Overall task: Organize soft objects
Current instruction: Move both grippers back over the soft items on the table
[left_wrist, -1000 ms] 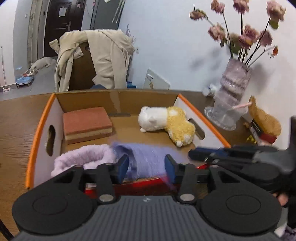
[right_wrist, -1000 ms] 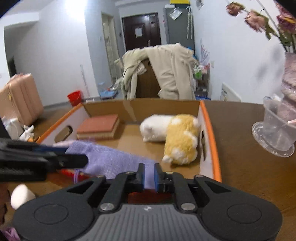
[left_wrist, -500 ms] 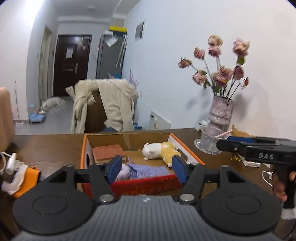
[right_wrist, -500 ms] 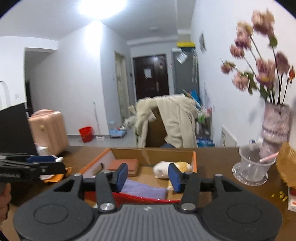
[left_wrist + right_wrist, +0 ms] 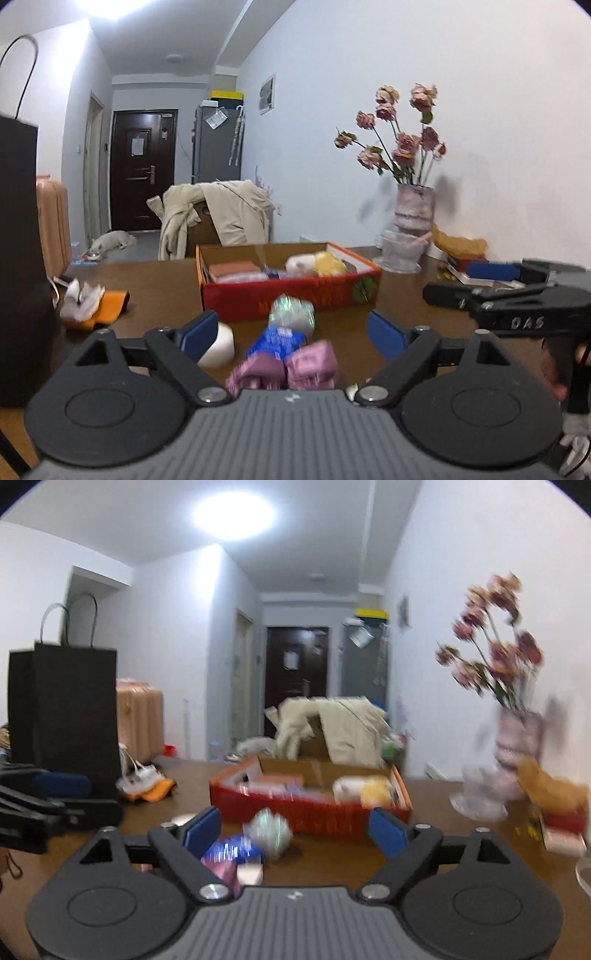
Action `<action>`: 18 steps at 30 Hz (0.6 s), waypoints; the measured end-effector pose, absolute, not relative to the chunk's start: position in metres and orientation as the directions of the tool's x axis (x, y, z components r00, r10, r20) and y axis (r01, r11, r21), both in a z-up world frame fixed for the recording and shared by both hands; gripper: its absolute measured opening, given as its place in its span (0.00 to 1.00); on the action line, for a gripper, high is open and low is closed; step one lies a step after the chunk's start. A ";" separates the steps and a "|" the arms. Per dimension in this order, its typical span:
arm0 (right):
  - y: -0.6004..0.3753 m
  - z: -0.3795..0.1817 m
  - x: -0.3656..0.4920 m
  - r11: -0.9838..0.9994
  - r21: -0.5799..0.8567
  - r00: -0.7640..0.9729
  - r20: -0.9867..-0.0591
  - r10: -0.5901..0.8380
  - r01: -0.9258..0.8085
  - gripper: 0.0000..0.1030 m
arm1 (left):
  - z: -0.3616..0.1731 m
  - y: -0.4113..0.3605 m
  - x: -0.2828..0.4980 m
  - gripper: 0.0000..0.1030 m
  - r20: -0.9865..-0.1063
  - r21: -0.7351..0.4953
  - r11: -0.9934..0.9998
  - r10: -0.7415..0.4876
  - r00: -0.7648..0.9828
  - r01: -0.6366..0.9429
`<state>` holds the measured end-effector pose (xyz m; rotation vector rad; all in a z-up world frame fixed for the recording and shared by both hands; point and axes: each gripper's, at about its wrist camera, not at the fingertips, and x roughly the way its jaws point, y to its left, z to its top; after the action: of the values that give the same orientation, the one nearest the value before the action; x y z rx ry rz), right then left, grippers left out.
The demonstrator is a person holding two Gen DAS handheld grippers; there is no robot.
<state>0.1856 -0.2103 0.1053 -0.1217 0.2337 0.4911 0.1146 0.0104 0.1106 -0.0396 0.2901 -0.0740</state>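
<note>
Two grippers, both empty, jaws opening over the table.

Ahead of the left gripper [image 5: 291, 330], a white soft lump [image 5: 218, 345] by its left finger, then pink packets [image 5: 295, 365] and a crinkly wrapped ball [image 5: 291, 314] between its fingers; the right gripper [image 5: 293, 829] faces the same cluster. All look light and squashy: pinch mid-body, gently. A second ago both were at the red box [image 5: 291, 295] over the purple cloth; now it sits well beyond.

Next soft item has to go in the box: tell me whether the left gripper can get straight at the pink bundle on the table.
Probably yes. The pink bundle lies just ahead of the left gripper, whose fingers are opening with nothing gripped. Only a white object sits close by one finger; the red box stands farther back.
</note>
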 end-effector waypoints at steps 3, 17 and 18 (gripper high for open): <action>-0.208 0.082 0.173 0.887 -0.009 0.841 -0.322 0.435 -0.463 0.85 | 0.094 0.016 0.103 0.89 -0.319 -0.067 0.994 -0.103 0.942 0.086; -0.187 0.040 0.160 0.901 -0.037 0.813 -0.449 0.372 -0.432 0.85 | 0.068 0.041 0.089 0.91 -0.357 -0.117 0.989 -0.125 0.925 0.089; -0.185 0.038 0.161 0.901 -0.039 0.810 -0.456 0.368 -0.431 0.85 | 0.067 0.042 0.091 0.92 -0.364 -0.120 0.989 -0.123 0.923 0.084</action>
<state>0.1609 -0.1854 0.0379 -0.1430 0.4578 0.4287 0.0912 0.0418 0.0665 -0.1029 0.3796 -0.1064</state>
